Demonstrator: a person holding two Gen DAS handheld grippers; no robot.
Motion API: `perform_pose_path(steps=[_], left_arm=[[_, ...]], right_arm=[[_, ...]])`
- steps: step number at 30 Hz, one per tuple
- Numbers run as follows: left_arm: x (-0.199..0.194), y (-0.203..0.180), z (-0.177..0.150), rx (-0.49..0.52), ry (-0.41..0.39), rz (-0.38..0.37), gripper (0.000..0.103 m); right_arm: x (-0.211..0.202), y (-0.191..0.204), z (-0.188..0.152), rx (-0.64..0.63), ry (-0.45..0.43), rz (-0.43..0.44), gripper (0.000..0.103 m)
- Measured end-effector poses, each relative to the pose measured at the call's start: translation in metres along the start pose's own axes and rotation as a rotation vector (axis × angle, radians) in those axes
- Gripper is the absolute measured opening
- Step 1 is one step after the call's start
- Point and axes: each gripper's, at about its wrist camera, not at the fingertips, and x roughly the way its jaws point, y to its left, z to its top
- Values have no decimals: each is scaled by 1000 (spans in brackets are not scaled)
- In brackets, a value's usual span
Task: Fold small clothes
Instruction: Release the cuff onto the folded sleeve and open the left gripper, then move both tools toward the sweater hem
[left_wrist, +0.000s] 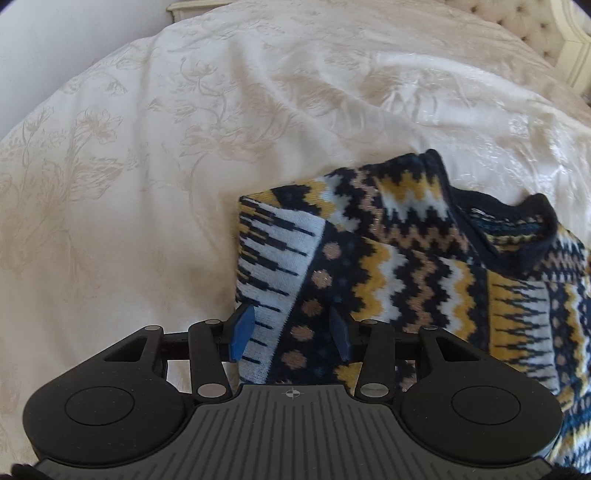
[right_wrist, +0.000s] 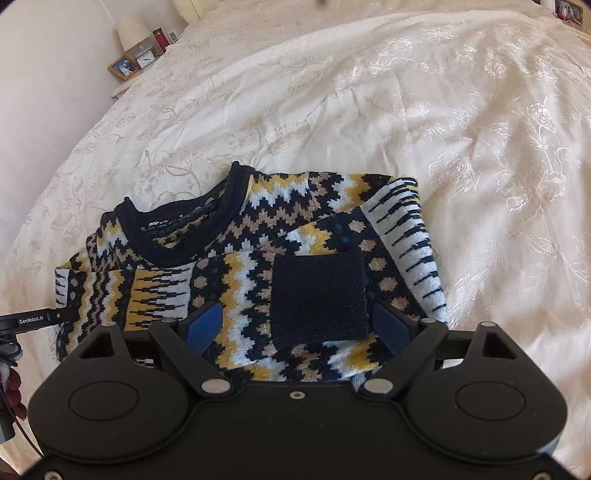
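Because the bed (right_wrist: 461, 110) takes up nearly all of both views, its cream floral cover is the surface everything rests on, soft and rumpled with shallow creases. On it lies the sweater (right_wrist: 258, 243), a patterned knit in navy, yellow, white and tan, already partly folded: both sleeves are turned in over the chest, the neckline (right_wrist: 177, 229) points away from the person, and a dark cuff (right_wrist: 319, 295) sits flat on top near the right side. The knit looks thick and limp, fairly light, with a grippy surface that should not slide on the cover but will sag and stretch if lifted by a single layer. It is not fragile, though the stacked layers may shift apart when raised. The best hold appears to be at the near hem corners, pinching all layers at once so the fold carries up toward the neckline as one piece. The right gripper (right_wrist: 299, 328) hovers low over the near edge with its blue pads spread wide on either side of the cuff, holding nothing. The left gripper (left_wrist: 291, 334) is likewise parted, its pads straddling the folded sleeve edge (left_wrist: 273, 280) at the sweater's left side; whether they touch the knit is unclear. A nightstand (right_wrist: 136, 62) with a lamp and frames stands far off.
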Motion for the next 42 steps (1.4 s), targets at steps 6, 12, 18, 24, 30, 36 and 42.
perform_pose_path(steps=[6,12,18,24,30,36,42], left_arm=[[15,11,6,-64,13,19,46],[7,14,6,-62,5,8,46],[-8,20,11,-88,-22,6,46],[-11,19,20,-75,-47,9,47],[18,12,21,-24,11,53,48],[14,12,19,4,10,53,64],[-23,11,-2,-10,-24,15,72]], right_arm=[[19,-5,5,-1,28,-22,80],[28,-15,3,37,48,-29,64],[3,-17,7,62,-8,44,22],[-16,-23,11,57,-45,-8,21],[18,-25,1,-3,49,-106,31],[12,-19,-5,-25,29,-129,60],[-12,-14,-14,-46,-10,-123,77]])
